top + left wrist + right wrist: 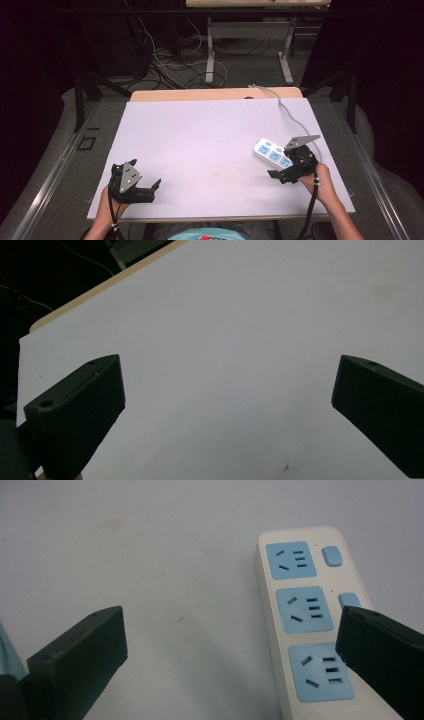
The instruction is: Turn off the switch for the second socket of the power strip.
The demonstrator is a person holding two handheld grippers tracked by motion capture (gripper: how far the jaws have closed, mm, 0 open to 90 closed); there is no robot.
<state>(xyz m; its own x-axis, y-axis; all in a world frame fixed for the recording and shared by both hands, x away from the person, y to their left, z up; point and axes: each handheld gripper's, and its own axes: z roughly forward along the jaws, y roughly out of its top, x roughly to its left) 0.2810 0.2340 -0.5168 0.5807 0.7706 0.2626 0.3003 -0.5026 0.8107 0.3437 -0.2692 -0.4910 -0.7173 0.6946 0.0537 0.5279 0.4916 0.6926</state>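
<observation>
White power strip carries three blue sockets.

Even overhead light, dark surroundings, soft focus, faint shadows.

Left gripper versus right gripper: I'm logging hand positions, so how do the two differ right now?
The left gripper sits over bare white board, with nothing between its jaws; the right gripper sits beside the power strip, one jaw overlapping its edge. The left rests near the table's front edge; the right is farther forward. Both are open.
</observation>
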